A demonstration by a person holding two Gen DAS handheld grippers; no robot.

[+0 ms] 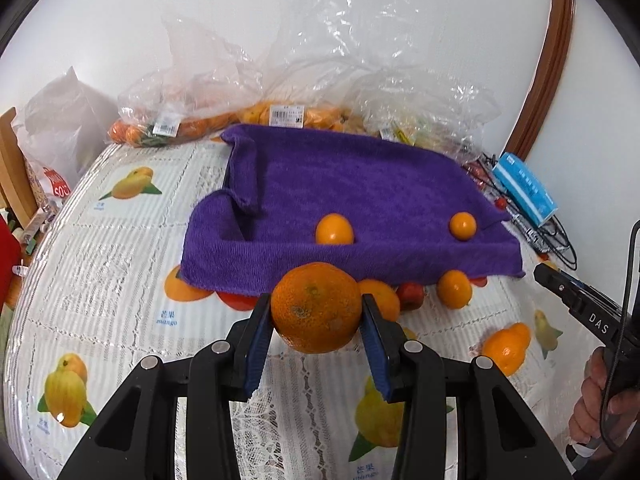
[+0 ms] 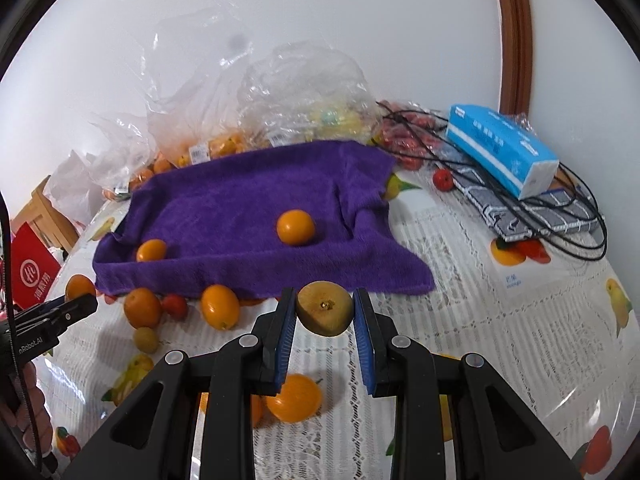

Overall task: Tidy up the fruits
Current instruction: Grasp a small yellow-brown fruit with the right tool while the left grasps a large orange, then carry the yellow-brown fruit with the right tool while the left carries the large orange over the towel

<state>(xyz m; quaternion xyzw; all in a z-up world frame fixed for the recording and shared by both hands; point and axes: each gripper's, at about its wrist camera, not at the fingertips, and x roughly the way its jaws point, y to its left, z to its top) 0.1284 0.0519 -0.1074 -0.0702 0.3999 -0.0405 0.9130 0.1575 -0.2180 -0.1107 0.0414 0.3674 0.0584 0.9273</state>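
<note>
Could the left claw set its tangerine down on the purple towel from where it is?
Probably yes. The left claw holds the tangerine just short of the purple towel. Two small oranges lie on the towel's near part, but plenty of bare towel shows behind and beside them.

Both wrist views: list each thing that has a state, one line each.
left gripper: shut on a mandarin, lifted.
right gripper: shut on a brownish fruit.
purple towel: spread, edges rumpled, two kumquats on it.
plastic bags: open, crumpled.
tissue pack: lying on cables.
</note>
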